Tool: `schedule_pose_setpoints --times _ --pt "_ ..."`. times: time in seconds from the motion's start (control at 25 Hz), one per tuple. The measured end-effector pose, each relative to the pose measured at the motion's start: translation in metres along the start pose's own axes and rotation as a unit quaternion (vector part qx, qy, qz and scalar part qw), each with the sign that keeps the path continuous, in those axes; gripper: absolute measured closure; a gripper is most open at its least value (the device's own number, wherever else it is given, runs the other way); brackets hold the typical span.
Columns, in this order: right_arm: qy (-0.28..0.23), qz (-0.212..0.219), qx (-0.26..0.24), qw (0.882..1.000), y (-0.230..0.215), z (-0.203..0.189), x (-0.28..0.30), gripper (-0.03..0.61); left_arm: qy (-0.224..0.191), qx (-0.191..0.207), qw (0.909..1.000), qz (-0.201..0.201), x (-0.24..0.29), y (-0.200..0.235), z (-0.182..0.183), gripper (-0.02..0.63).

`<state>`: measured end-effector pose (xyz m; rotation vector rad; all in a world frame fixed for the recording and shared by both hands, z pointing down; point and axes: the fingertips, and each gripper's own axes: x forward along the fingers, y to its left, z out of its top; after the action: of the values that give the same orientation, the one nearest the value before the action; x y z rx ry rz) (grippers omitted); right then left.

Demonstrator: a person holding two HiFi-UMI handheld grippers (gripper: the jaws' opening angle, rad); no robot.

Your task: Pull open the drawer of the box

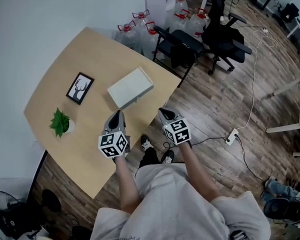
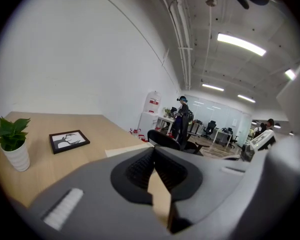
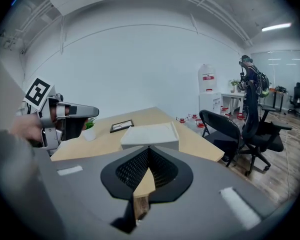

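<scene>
The white flat box lies near the table's right edge, and its drawer looks closed. My left gripper hovers over the table just in front of the box, jaws shut on nothing. My right gripper hangs beside the table edge, a little to the right of the box, and is also shut and empty. In the right gripper view the box sits straight ahead beyond the closed jaws. In the left gripper view only a pale sliver of the box shows, left of the closed jaws.
A framed deer picture and a small potted plant stand on the wooden table left of the box. Black office chairs and water bottles are behind the table. A cable and power strip lie on the floor.
</scene>
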<state>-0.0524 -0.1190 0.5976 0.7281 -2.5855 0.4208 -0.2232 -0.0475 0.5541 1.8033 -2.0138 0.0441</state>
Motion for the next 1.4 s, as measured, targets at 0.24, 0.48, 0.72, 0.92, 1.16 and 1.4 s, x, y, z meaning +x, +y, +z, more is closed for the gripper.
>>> schedule_pose_setpoints --times 0.24,0.48,0.72,0.92,1.16,1.4 --pt "0.013 0.004 -0.001 1.000 -0.002 0.008 0.038 0.577 0.014 0.012 0.9997 -0.014 0.033 0.020 0.012 0.560" --pt "0.021 -0.002 0.003 1.000 -0.011 0.013 0.066 0.576 0.022 0.001 0.9997 -0.012 0.052 0.052 0.017 0.560" --pt "0.032 -0.006 0.015 0.999 -0.008 0.010 0.098 0.576 0.054 0.025 0.9980 -0.023 0.071 0.079 0.006 0.560" --pt "0.046 -0.008 0.022 0.999 -0.004 0.003 0.122 0.576 0.079 0.069 0.9930 -0.055 0.089 0.094 0.003 0.560" --pt "0.062 -0.015 0.030 0.998 0.000 -0.013 0.151 0.575 0.130 0.130 0.9776 -0.102 0.119 0.108 -0.018 0.560" --pt "0.074 -0.026 0.040 0.996 -0.004 -0.027 0.168 0.575 0.174 0.166 0.9602 -0.143 0.141 0.110 -0.046 0.560"
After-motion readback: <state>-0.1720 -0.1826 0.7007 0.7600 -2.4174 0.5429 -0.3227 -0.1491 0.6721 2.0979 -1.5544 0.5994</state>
